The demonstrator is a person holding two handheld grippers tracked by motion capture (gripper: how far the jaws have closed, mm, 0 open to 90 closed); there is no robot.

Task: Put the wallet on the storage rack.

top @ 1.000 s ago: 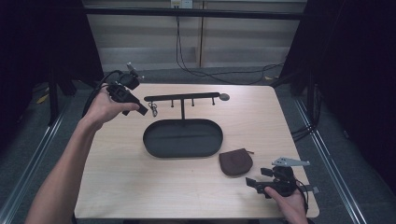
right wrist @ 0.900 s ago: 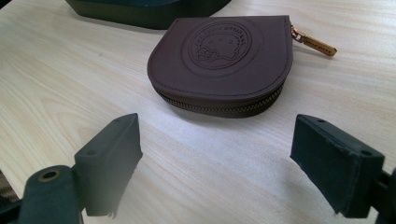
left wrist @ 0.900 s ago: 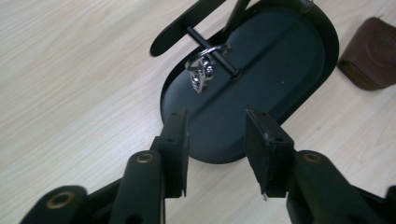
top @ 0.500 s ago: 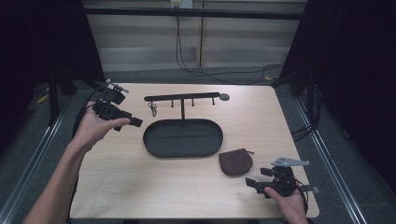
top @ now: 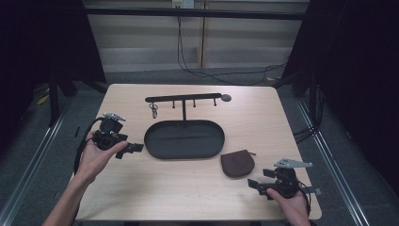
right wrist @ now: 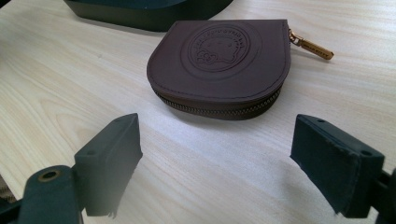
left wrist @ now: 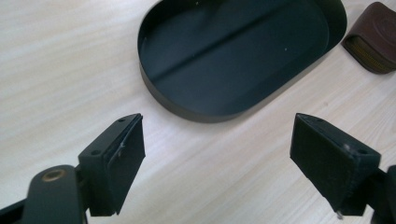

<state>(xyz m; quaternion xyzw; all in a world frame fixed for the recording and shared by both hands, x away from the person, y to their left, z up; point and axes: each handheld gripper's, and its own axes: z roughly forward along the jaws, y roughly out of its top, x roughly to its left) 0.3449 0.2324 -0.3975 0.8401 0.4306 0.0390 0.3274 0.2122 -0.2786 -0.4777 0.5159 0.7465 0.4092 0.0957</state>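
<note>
Left gripper (top: pixel 123 149) has dropped back from rack (top: pixel 183 100) to tray (top: pixel 155 141), fingers spread, empty. Right gripper (right wrist: pixel 215 163) fingers spread before pouch (right wrist: pixel 219 65); shallow approach could shove it.

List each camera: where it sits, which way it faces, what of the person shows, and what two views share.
High view: above the person's side, facing forward and down; both forearms, left claw and right claw show.
Left gripper view: on that claw, facing the tray; its jaws show.
Right gripper view: on that claw, facing the pouch; its jaws show.
Shared: tray, pouch.
</note>
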